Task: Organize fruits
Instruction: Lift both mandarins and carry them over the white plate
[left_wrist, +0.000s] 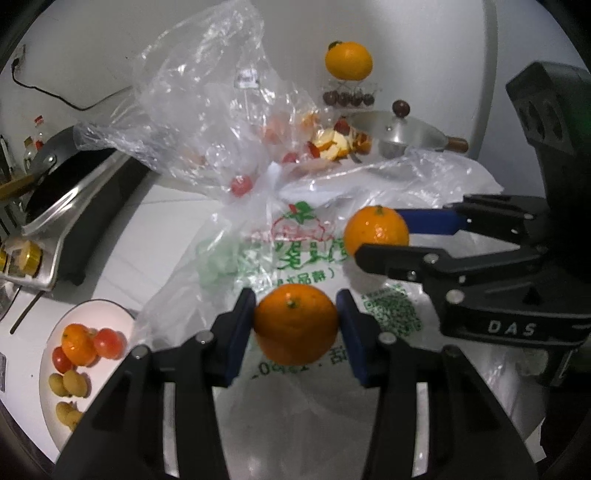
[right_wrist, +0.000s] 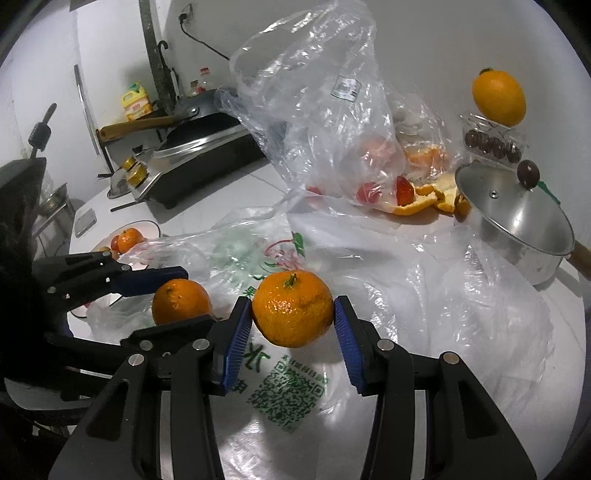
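Observation:
My left gripper (left_wrist: 295, 323) is shut on a tangerine (left_wrist: 295, 325), held above a printed white plastic bag (left_wrist: 306, 240). My right gripper (right_wrist: 293, 319) is shut on a second tangerine (right_wrist: 293, 308) over the same bag (right_wrist: 288, 391). In the left wrist view the right gripper (left_wrist: 380, 230) shows at the right with its tangerine (left_wrist: 376, 227). In the right wrist view the left gripper (right_wrist: 173, 295) shows at the left with its tangerine (right_wrist: 180, 301). A white plate (left_wrist: 107, 314) at the lower left holds a tangerine (left_wrist: 77, 343), red tomatoes and small yellow fruits.
A clear plastic bag (left_wrist: 207, 103) with red fruits stands behind the printed bag. Orange peels (left_wrist: 332, 142) lie by a steel pot with a lid (right_wrist: 517, 221). An orange (left_wrist: 348, 60) sits on a clear box of dark fruits. A stove with a wok (left_wrist: 70, 192) is at left.

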